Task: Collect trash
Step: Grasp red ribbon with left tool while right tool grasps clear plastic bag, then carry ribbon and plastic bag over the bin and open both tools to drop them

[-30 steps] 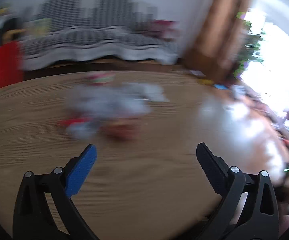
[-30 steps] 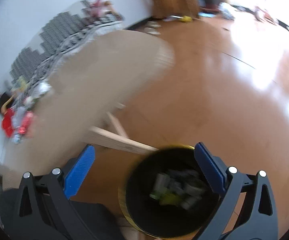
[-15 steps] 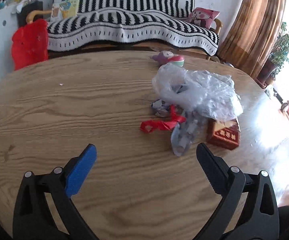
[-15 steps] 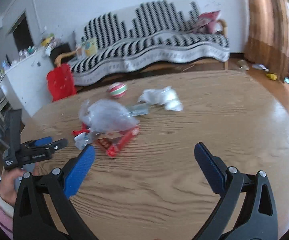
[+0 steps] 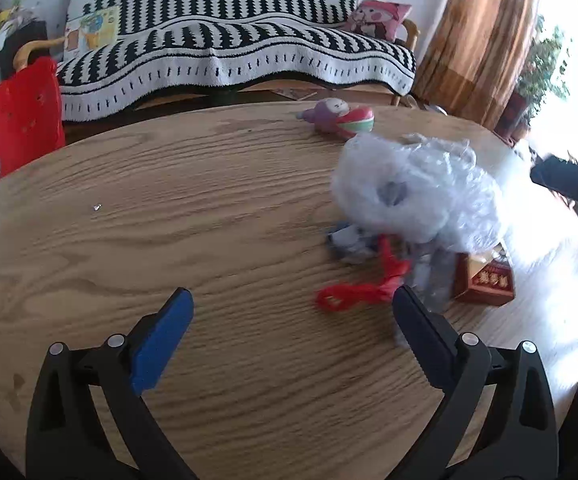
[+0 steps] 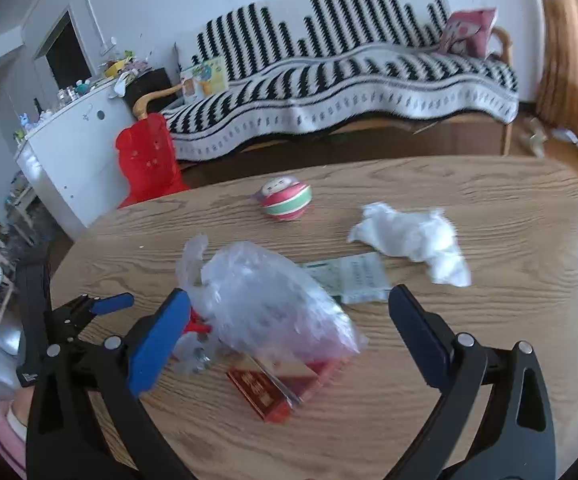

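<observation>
A pile of trash lies on the round wooden table point(image 5: 169, 208): a crumpled clear plastic bag point(image 5: 417, 188) point(image 6: 265, 304), a red ribbon-like wrapper point(image 5: 357, 296), a red box point(image 5: 485, 280) point(image 6: 273, 392), a printed paper packet point(image 6: 353, 280) and a crumpled white tissue point(image 6: 413, 240). My left gripper point(image 5: 289, 336) is open and empty, just left of the pile. My right gripper point(image 6: 285, 332) is open, low over the plastic bag, which sits between its fingers. The left gripper shows in the right wrist view point(image 6: 89, 312).
A red, white and green ball toy point(image 5: 345, 120) point(image 6: 285, 202) sits at the table's far side. A striped sofa point(image 6: 349, 92), a red plastic chair point(image 6: 149, 160) and a white cabinet point(image 6: 77, 148) stand beyond the table.
My right gripper swung from over a black trash bin back to the table and closed in on the plastic bag. My left gripper moved nearer the pile.
</observation>
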The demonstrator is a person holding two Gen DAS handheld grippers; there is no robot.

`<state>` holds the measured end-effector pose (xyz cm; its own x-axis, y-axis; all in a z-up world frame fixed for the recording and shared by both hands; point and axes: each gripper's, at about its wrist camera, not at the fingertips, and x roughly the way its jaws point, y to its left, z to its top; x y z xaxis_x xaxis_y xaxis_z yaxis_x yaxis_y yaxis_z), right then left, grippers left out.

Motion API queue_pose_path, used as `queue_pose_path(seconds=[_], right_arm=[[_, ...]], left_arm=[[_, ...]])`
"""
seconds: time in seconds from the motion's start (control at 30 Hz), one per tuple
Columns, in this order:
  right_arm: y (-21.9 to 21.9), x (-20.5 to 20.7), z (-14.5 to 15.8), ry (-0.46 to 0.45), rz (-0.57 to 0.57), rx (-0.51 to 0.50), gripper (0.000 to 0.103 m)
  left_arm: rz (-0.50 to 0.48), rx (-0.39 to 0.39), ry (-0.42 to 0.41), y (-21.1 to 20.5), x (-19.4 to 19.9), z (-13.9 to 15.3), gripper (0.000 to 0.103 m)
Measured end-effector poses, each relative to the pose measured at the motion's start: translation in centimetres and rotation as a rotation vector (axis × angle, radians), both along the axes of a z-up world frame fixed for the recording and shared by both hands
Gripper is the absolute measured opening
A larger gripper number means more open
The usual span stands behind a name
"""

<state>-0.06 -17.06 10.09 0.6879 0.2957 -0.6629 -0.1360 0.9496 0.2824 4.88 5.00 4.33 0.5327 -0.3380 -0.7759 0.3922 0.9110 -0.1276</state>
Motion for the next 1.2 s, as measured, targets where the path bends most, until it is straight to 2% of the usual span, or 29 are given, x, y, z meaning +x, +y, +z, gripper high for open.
queue_pose_path(seconds=[0.07, 0.23, 0.3, 0.4, 0.47, 0.5, 0.53, 0.6, 0.63, 0.67, 0.7, 0.73, 0.77, 0.8, 0.83, 0.93, 1.1, 1.2], right_arm=[[0.9, 0.9, -1.0, 0.029, 0.043, 0.003, 0.096], [3.4, 1.7, -2.5, 0.025, 0.145, -0.099, 0.096], [3.8, 1.8, -2.9, 0.015, 0.175, -0.132, 0.096], [3.9, 2.6, -3.5, 0.024, 0.185, -0.125, 0.096], [3.9, 2.9, -3.7, 0.022, 0.182, -0.120, 0.092], [4.0, 3.0, -3.8, 0.022, 0.189, -0.114, 0.091], [4.1, 3.1, -3.9, 0.025, 0.192, -0.119, 0.090], [4.6, 3.1, -4.2, 0.032, 0.192, -0.163, 0.089], [4.7, 3.2, -4.3, 0.035, 0.189, -0.176, 0.088], [4.8, 3.3, -4.6, 0.041, 0.187, -0.179, 0.081], [4.9, 3.4, -4.9, 0.048, 0.190, -0.168, 0.073], [5.0, 3.5, -5.2, 0.059, 0.199, -0.149, 0.054], [5.1, 3.6, -5.2, 0.057, 0.200, -0.145, 0.032], [5.1, 3.4, -5.0, 0.044, 0.196, -0.147, 0.023], [5.0, 3.1, -4.6, 0.027, 0.191, -0.150, 0.019], [4.8, 1.8, -2.8, -0.044, 0.179, -0.136, 0.015], [3.6, -0.7, 0.2, -0.154, 0.124, -0.087, 0.015], [2.7, -1.2, 0.8, -0.153, 0.101, -0.064, 0.015]], left_arm=[[-0.033, -0.001, -0.001, 0.2, 0.2, -0.3, 0.097], [-0.167, 0.103, -0.031, -0.5, 0.3, -1.2, 0.097], [-0.187, 0.126, -0.039, -0.9, 0.6, -1.3, 0.097], [-0.204, 0.136, -0.017, -1.6, 1.7, -1.7, 0.096], [-0.215, 0.146, -0.022, -2.2, 2.1, -1.7, 0.090], [-0.233, 0.139, -0.034, -2.7, 2.4, -1.5, 0.082], [-0.245, 0.138, -0.039, -3.0, 2.5, -1.5, 0.079], [-0.259, 0.136, -0.042, -3.5, 2.8, -1.5, 0.075], [-0.266, 0.135, -0.045, -3.7, 2.8, -1.5, 0.070], [-0.271, 0.131, -0.051, -3.9, 2.8, -1.4, 0.065], [-0.273, 0.128, -0.058, -4.0, 2.7, -1.3, 0.047], [-0.276, 0.128, -0.066, -4.2, 2.7, -1.2, 0.023], [-0.276, 0.138, -0.077, -4.4, 2.6, -1.1, 0.013], [-0.277, 0.151, -0.087, -4.7, 2.4, -1.0, 0.009], [-0.280, 0.156, -0.095, -4.8, 2.3, -0.9, 0.009], [-0.244, 0.153, -0.111, -4.5, 1.9, -0.2, 0.009], [-0.152, 0.071, -0.130, -2.7, 1.5, 2.8, 0.009], [-0.110, 0.065, -0.119, -2.2, 0.7, 3.7, 0.009]])
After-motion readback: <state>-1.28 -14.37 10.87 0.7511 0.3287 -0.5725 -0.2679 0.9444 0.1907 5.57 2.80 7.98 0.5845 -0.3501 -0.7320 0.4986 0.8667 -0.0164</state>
